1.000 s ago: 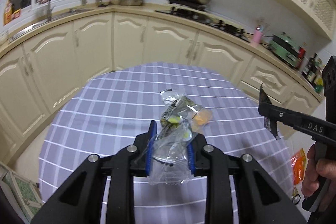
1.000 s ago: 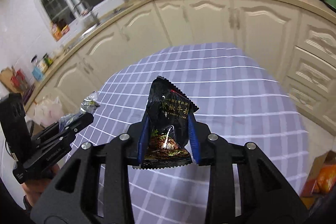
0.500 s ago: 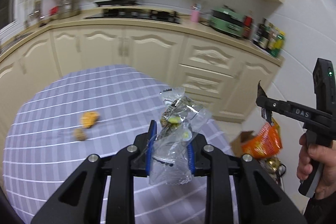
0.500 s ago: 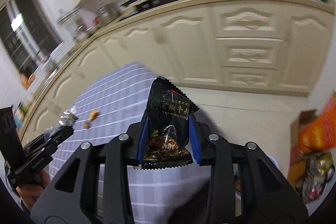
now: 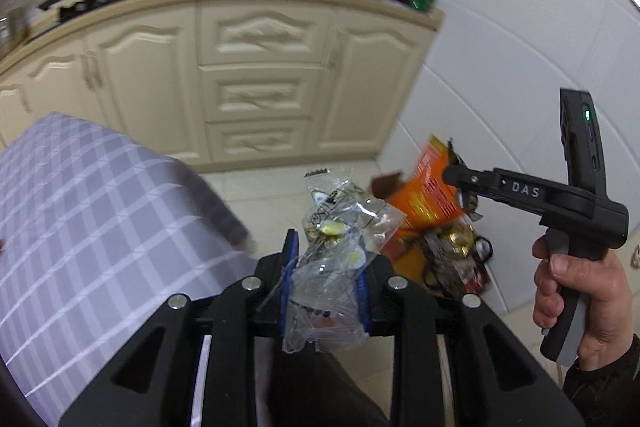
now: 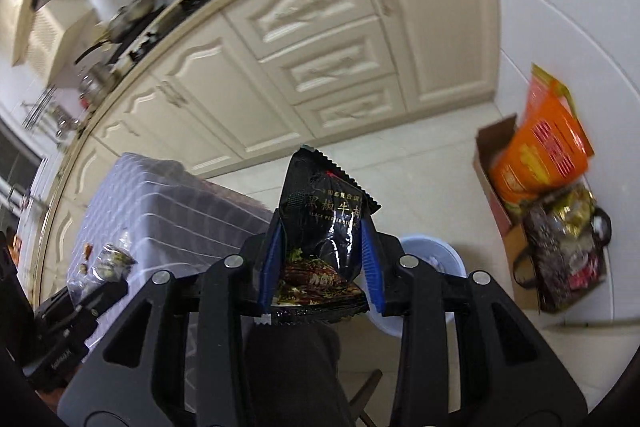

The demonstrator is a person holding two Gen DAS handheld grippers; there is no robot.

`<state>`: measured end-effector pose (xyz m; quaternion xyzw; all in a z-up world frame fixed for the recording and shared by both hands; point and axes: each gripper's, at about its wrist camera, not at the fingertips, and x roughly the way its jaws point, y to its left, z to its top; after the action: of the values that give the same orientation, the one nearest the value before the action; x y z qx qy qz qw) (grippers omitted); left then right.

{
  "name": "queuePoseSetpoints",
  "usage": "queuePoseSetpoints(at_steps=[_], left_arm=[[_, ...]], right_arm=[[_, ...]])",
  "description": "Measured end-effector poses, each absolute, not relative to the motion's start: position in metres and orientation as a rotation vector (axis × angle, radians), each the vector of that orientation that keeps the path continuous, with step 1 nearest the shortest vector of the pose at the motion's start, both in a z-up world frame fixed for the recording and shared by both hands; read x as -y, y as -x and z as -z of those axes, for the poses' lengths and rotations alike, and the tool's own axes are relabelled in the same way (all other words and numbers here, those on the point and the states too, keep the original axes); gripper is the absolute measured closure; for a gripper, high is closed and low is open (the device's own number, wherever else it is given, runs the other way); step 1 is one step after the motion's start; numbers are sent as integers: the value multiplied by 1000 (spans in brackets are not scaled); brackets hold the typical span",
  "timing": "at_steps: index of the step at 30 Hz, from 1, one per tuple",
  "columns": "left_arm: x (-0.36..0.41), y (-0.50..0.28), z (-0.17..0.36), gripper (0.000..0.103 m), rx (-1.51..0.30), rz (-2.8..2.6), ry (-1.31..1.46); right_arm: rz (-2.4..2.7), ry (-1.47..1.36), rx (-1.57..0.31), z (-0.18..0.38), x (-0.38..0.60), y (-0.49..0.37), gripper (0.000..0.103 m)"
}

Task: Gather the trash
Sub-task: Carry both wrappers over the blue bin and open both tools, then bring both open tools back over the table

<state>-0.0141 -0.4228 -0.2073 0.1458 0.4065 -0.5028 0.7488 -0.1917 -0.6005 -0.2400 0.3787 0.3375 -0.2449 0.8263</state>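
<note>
- Tongs, left (image 5: 326, 267): blue pads pinching a crumpled clear plastic wrapper (image 5: 340, 255), which sticks up and forward between them; wrapper held in the air, past the worktop edge.
- Tongs, right (image 6: 322, 259): blue pads pressed onto a black snack packet (image 6: 326, 227); packet upright, serrated top edge up, gold lettering facing the camera, lower end hanging out below the pads.
- Worktop (image 5: 92, 227) with a lilac checked cloth lies to the left of and behind the left tongs; in the right wrist view it (image 6: 176, 203) sits left of the right tongs, with small brown scraps (image 6: 86, 257) near its far-left edge.
- Floor ahead of both tongs is pale tile. A cardboard box (image 6: 494, 179) stands on it to the front right of the right tongs, holding an orange bag (image 6: 538, 155); a dark bag of mixed shiny packaging (image 6: 564, 251) sits just beside the box.
- Light blue bin (image 6: 432, 259) partly visible directly behind the right tongs, low on the floor; contents hard to make out.
- In the left wrist view the right tongs (image 5: 460, 183) appear from the side, right of the left tongs, held by the right hand (image 5: 580, 295); their tip overlaps the orange bag (image 5: 432, 195).
- Cream cabinets (image 5: 260, 83) fill the background; frames are motion-blurred.
</note>
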Motion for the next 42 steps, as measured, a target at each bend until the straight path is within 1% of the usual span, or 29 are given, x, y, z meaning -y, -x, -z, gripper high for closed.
queuePoseSetpoints(at_steps=[5,13,16,17,18,19,20,21,23,25,33,42], left_arm=[[469,34,247,78,-994,1146,-388],[518,44,303,78,-1132,1172,-475],[538,38,325,77,-1188,1177,-508],[541,36,331,73,-1223,1183,-517],[542,34,333,59,-1239,1183,-526],[542,33,331,48,-1233,1182,-528],[539,31,326,25,-1203,1171,-525],[534,29,319,16,-1157,1153,-516],[527,26,309,14,-1116,1141,-510],[521,22,302,14,-1108,1125,-514],[492,15,264,14,-1021,1108,-447],[459,12,223,12,-927,1110,-382]], right_arm=[[546,-867,-749,267,615,202,65],[567,-967,-796,311,634,205,65],[575,-1005,-803,326,641,206,57],[569,-1033,-792,329,644,208,48],[567,-1054,-781,330,645,210,42],[584,-1060,-776,330,645,213,34],[598,-1057,-774,330,646,215,26],[603,-1058,-772,330,646,217,23],[619,-1065,-774,330,647,219,11],[640,-1058,-775,328,645,220,7],[640,-1027,-781,315,634,213,6],[614,-949,-743,275,616,196,6]])
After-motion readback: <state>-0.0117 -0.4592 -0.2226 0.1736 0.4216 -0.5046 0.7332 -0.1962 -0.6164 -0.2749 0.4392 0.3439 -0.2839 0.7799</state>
